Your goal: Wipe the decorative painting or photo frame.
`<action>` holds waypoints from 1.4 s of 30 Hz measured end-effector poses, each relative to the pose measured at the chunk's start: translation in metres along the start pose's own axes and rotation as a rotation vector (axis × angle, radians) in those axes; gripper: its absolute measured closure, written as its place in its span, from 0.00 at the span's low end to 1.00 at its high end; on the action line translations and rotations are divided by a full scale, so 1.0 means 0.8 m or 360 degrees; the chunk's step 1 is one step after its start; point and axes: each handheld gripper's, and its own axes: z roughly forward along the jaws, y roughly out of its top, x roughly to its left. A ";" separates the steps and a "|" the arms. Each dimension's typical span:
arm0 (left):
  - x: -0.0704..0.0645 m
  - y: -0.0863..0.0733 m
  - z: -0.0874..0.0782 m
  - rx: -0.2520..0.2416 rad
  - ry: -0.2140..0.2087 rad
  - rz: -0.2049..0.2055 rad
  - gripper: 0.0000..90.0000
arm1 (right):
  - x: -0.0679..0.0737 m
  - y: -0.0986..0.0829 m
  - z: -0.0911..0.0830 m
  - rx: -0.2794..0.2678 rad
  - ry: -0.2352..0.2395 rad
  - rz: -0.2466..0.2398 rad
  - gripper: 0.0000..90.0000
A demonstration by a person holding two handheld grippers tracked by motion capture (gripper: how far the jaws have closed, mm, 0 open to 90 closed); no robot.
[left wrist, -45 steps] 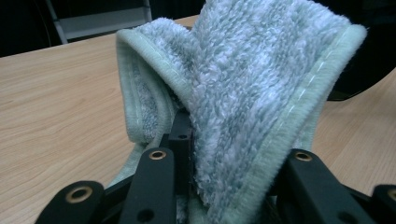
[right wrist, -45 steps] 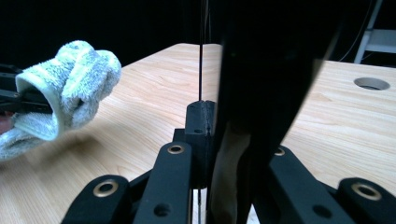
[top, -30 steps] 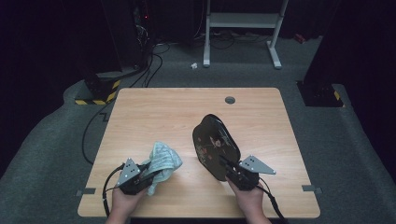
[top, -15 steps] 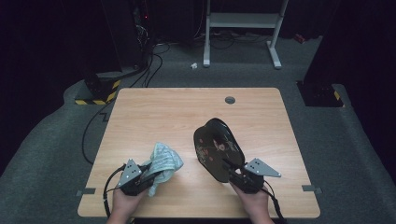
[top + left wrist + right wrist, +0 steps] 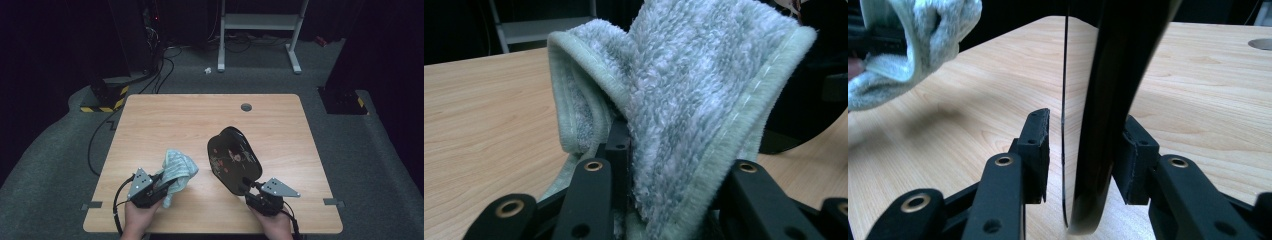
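Tray [image 5: 234, 159] raised slightly, cloth [image 5: 176, 169] alongside, bare table [image 5: 200, 120] beyond

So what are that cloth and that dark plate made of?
The cloth looks like soft terry or microfibre: pale green, fuzzy pile, stitched hem. The plate is glossy black with a painted pattern, perhaps lacquer or plastic; its rim mirrors the table.
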 end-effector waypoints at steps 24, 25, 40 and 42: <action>-0.049 0.072 0.027 -0.0082 0.0016 0.0129 0.75 | -0.012 0.005 -0.001 -0.0058 0.0070 0.0039 0.79; -0.050 0.075 0.029 -0.0094 0.0012 0.0136 0.75 | -0.013 0.004 0.000 -0.0047 0.0072 0.0029 0.79; -0.058 0.105 0.065 -0.0111 0.0019 0.0122 0.75 | -0.010 0.002 -0.001 -0.0059 0.0068 0.0007 0.86; -0.059 0.109 0.070 -0.0102 0.0020 0.0111 0.75 | -0.011 0.003 -0.001 -0.0057 0.0074 0.0014 0.86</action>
